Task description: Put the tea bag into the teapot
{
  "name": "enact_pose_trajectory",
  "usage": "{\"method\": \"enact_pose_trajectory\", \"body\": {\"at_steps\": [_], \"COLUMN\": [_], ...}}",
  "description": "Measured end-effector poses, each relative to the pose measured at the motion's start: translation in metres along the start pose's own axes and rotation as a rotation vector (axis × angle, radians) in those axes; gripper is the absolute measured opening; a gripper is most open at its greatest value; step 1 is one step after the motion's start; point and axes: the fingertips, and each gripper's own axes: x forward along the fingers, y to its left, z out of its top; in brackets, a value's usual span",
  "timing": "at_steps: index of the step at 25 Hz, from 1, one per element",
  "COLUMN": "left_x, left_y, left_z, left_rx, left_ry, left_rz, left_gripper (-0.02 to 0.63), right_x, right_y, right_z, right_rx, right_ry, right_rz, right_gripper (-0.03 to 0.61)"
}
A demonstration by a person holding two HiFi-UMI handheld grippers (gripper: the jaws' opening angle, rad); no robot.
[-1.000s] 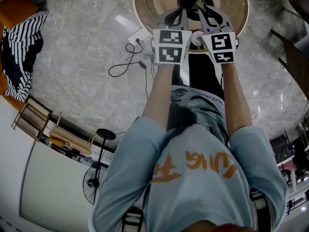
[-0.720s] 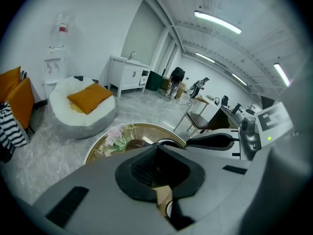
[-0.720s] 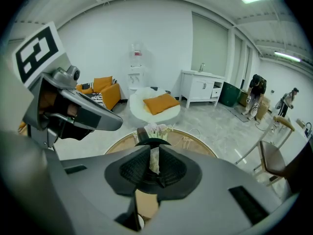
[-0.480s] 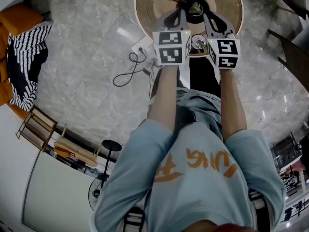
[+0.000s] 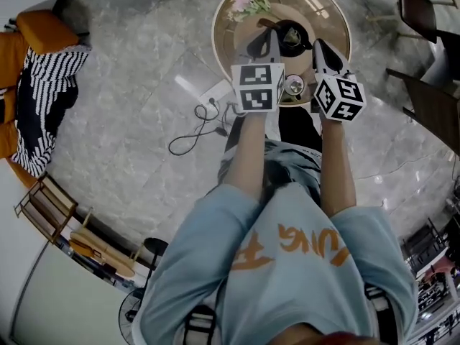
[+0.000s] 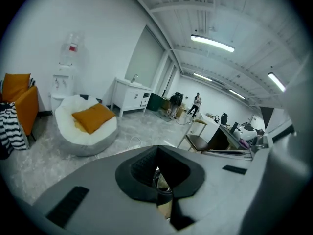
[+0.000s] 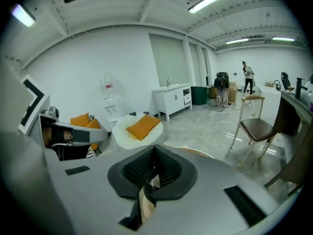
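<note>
- The right hand-held gripper (image 7: 154,169) is clenched. Its ribbed black pads are pressed together on a pale scrap with a fine thread, which looks like part of the tea bag (image 7: 150,182).
- In the head view, a small pale bit sits in the mouth of the black teapot (image 5: 300,43). It is too small to tell whether that is the body of the bag.
- The left hand-held gripper (image 6: 157,170) is clenched too, and nothing is caught between its pads. The slit under them shows only a dark round rim and some tan surface.
- The teapot stands near the middle of a round tan bench (image 5: 338,20), between the tips of the two grippers. The left one reaches in just beside its left side and the right one just beside its right side.
- A brown handle (image 5: 266,26) sticks out from the teapot towards the upper left.
- A small cup (image 5: 294,85) stands at the near edge of the bench, between the two marker cubes.
- Pink flowers (image 5: 248,2) lie at the far left of the bench top.
- On the marble floor to the left of the bench are a white power strip (image 5: 213,92) and a looped black cable (image 5: 192,134).
- A black-and-white striped cloth (image 5: 43,99) lies on an orange seat at the far left.
</note>
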Motion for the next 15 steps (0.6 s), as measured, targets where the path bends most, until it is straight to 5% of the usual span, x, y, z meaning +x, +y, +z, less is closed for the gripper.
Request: {"method": "enact_pose_trajectory", "body": {"at_steps": [10, 15], "left_x": [-0.044, -0.064], "left_y": [0.006, -0.015], "left_z": [0.107, 0.18], "left_rx": [0.052, 0.159], "left_ry": [-0.196, -0.325], "left_rz": [0.002, -0.034], "left_gripper": [0.025, 0.025], "right_x": [-0.04, -0.069], "right_y": [0.017, 0.012], "right_z": [0.109, 0.168], "right_rx": [0.06, 0.023], "right_ry": [-0.246, -0.386], "right_rz": [0.019, -0.007], "right_gripper": [0.014, 0.014]}}
